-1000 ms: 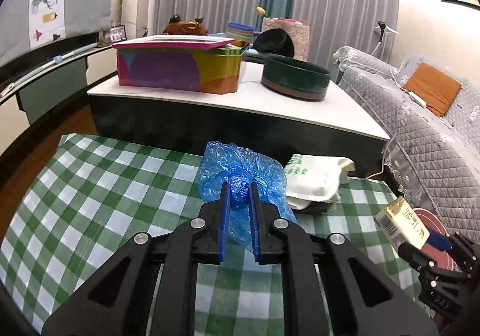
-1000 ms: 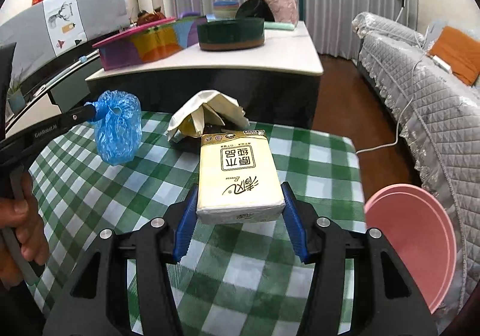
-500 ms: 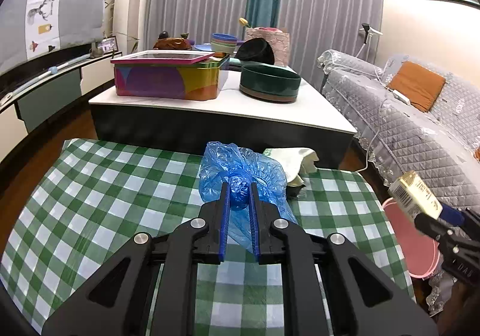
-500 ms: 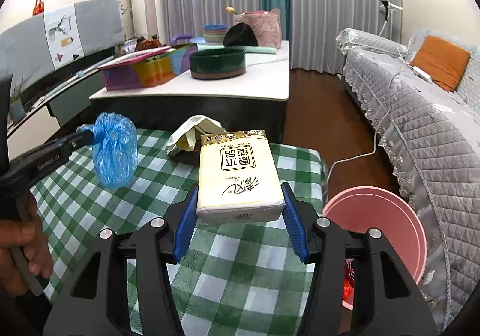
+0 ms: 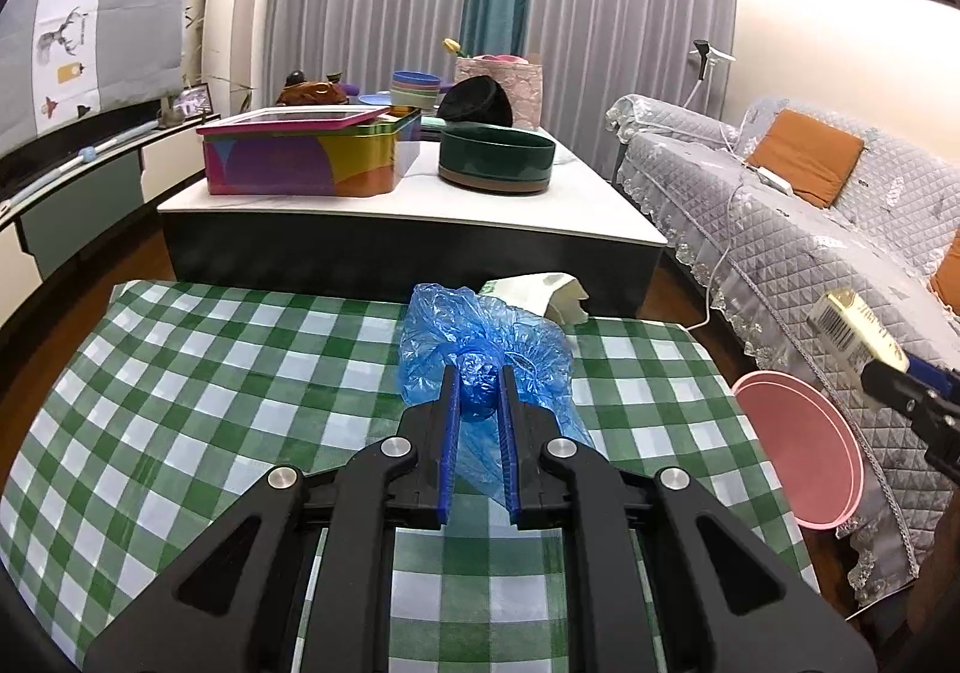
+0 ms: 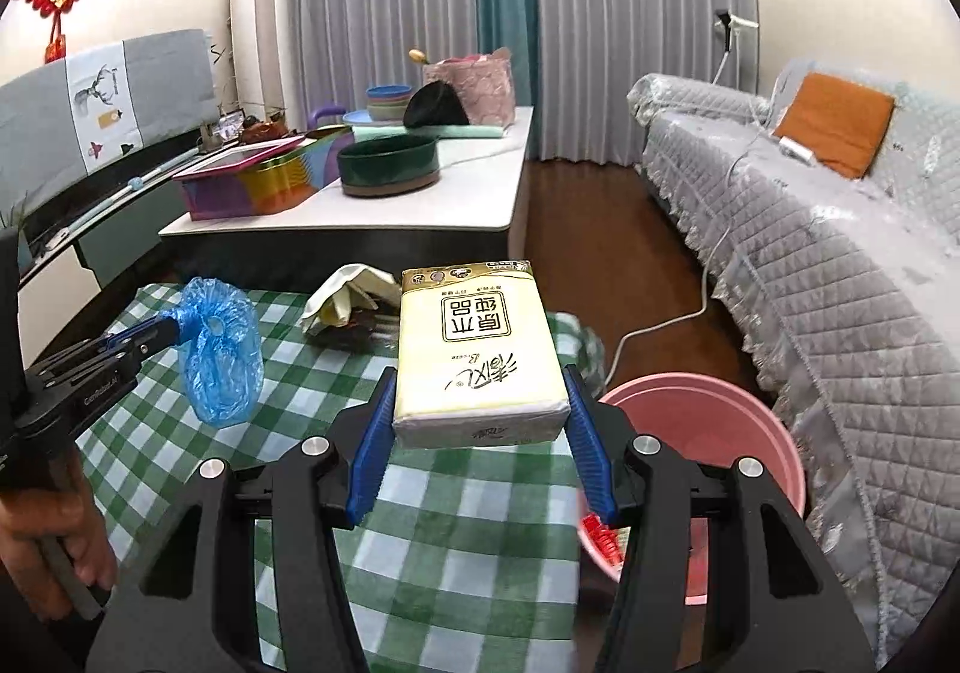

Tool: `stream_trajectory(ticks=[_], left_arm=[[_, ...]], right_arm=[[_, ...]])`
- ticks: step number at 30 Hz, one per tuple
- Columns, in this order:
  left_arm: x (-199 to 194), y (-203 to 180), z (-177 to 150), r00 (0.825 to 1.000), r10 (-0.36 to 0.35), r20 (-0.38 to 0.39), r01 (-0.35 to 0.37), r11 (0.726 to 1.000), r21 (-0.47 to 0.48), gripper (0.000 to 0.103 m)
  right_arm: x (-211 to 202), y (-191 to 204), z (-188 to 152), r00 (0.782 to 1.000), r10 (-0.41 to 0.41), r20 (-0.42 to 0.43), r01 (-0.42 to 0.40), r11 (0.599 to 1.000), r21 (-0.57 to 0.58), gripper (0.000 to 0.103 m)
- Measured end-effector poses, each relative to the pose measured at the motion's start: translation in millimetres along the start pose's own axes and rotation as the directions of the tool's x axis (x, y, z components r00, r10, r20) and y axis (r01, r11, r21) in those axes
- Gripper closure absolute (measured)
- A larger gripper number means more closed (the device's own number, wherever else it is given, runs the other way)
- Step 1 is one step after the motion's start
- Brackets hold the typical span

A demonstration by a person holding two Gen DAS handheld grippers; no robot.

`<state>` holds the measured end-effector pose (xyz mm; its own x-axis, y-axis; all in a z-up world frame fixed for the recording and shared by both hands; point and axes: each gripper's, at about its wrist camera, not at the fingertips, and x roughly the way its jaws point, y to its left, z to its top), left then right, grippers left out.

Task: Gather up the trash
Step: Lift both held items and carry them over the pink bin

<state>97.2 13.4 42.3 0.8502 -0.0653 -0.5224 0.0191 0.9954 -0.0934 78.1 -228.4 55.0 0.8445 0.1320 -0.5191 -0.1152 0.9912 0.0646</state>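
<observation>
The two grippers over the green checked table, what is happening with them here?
A person is collecting trash with a handheld gripper in each hand. The left gripper is shut on a crumpled blue plastic bag, held above the checked tablecloth. The right gripper clamps a pack of tissues near the pink bin beside the table. A crumpled white bag lies on the table's far edge.
</observation>
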Motion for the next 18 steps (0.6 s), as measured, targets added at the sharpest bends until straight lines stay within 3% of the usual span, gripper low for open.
stream_trajectory(ticks=[18], left_arm=[[-1,-51,-5,0.998,-0.056,0.0,0.056,0.995,0.081,0.091]], right_arm=[[-21,-60,7,0.994,-0.106,0.036,0.103,0.991,0.08,0.05]])
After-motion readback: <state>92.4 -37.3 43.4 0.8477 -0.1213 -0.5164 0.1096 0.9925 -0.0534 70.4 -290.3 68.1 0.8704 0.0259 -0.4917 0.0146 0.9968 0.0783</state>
